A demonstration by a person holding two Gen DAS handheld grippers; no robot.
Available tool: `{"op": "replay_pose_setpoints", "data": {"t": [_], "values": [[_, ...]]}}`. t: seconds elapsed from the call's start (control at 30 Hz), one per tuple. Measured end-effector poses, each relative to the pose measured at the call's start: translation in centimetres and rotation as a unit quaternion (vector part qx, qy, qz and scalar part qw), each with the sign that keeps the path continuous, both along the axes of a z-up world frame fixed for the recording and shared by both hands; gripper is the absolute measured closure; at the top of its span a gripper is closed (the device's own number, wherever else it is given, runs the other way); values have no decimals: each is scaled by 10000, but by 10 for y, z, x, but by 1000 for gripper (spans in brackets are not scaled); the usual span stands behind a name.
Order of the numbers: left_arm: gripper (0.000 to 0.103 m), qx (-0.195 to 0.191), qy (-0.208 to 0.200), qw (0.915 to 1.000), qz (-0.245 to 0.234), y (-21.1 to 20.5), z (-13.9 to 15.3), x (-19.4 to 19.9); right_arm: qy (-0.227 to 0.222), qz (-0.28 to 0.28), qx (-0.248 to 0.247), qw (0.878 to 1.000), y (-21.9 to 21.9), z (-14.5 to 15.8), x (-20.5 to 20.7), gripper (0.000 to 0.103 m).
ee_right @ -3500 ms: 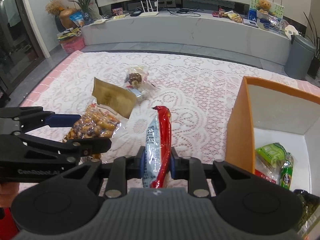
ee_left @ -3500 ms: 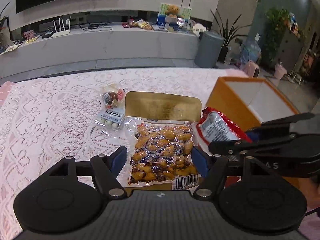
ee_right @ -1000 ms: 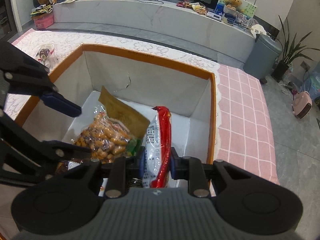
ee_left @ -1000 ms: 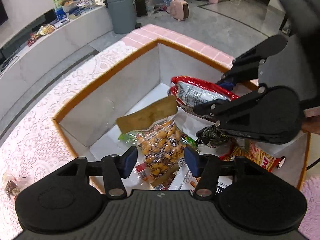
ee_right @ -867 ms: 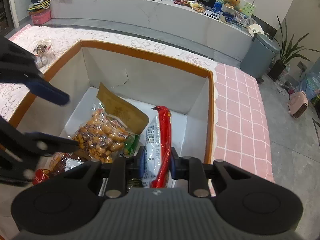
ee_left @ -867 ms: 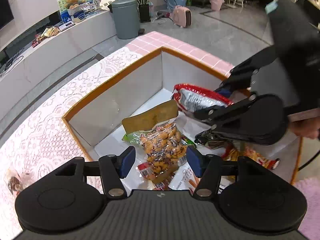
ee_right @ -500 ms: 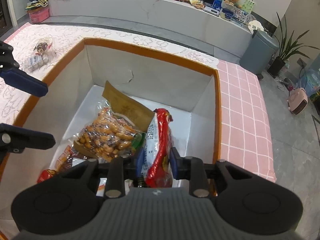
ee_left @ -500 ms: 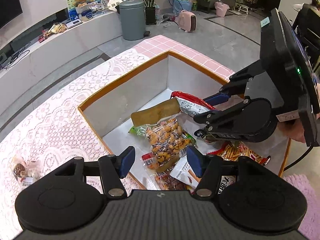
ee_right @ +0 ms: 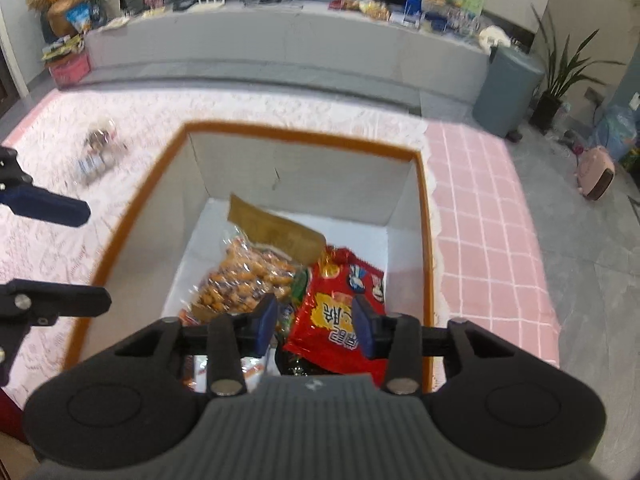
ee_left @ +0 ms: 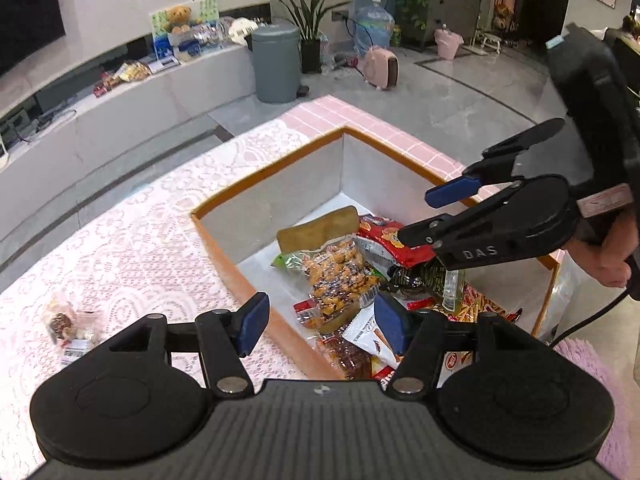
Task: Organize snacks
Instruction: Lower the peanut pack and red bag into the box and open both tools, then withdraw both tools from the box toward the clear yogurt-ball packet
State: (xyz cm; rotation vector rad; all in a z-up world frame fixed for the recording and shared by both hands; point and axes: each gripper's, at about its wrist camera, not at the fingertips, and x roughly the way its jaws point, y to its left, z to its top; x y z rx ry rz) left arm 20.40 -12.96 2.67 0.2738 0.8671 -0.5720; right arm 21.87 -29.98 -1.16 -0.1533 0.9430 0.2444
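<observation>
An orange-rimmed box (ee_left: 224, 204) (ee_right: 132, 208) stands on the lace tablecloth and holds several snack packs. A clear bag of brown snacks with a gold header (ee_left: 336, 272) (ee_right: 244, 276) lies inside. A red snack bag (ee_right: 340, 320) (ee_left: 384, 240) lies beside it. My left gripper (ee_left: 318, 322) is open and empty above the box's near edge. My right gripper (ee_right: 314, 322) is open and empty above the red bag; it also shows in the left wrist view (ee_left: 424, 216). A small clear candy pack (ee_left: 68, 328) (ee_right: 96, 148) lies on the cloth left of the box.
The table carries a pink lace cloth (ee_left: 132, 248) with a pink tiled border (ee_right: 480, 216). A grey bin (ee_left: 276, 64) and a long grey counter (ee_right: 280, 40) stand beyond the table. A purple fluffy rug (ee_left: 596, 364) lies at the right.
Both grippers carried their bags from the table over the box. The left let go of the brown snack bag; the right has just opened and the red bag lies in the box. Both have pulled back.
</observation>
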Motion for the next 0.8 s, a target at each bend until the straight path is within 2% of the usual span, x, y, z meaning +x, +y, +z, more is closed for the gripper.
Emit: {"op": "replay_pose_setpoints", "data": {"t": [0.1,0.27,0.5,0.7,0.8], "values": [[30,-97,-116,9999,75,9,6,-11,-183,-18,116,9998,7,11,-17,57],[29,-90,-337,9991,242,27,10,-30,-395,-77,224,9989,22,18,-40,46],[29,-276,-513,9960,677,61,9,-49,-527,-307,500,9969,48,16,-70,43],[29,-180,-609,9930,995,91,2,-63,-660,-335,822,9939,77,19,-89,37],[29,-191,-667,9902,1214,109,-2,-71,-836,-305,789,9929,95,20,-100,36]]}}
